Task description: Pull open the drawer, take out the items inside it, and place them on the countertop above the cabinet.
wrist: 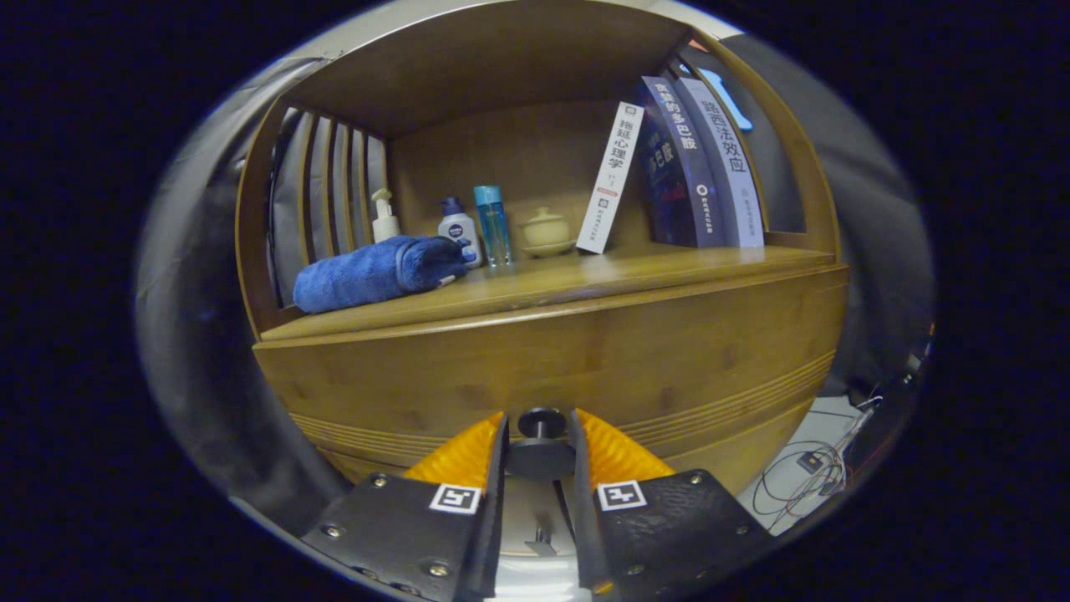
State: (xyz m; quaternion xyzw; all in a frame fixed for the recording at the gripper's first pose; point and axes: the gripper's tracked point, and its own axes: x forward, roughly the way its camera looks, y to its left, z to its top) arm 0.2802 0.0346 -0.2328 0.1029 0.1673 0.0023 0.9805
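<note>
Wooden cabinet [552, 351] fills the space ahead of the tongs [539, 443], with an open shelf above its flat top, the bench [585, 280], where the drawer's things are meant to end up. On that bench, well beyond the tongs and up to their left, lies a rolled blue towel [376, 272]; behind it stand a pump bottle [384, 217], a small white bottle [458, 234] and a slim blue bottle [493, 224]. Straight beyond the tongs sits a pale lidded cup [546, 232], and up to their right lean three books [677, 163].

The drawer front [585, 368] faces the tongs squarely, and its dark round knob [541, 422] sits right between the two fingers, its stem pointing back toward the camera. The fingers stand a little apart on either side of the knob; I cannot tell whether both press on it, since the sides of the knob are hidden behind the finger edges. In my judgement the drawer is still closed, so the pull has not yet begun, and that pull should run straight back along the knob's stem, away from the cabinet.

Whatever lies inside the drawer is hidden. The cabinet's lower part is cut off by the tongs, and some loose cables [807, 468] lie on the floor down to their right.
</note>
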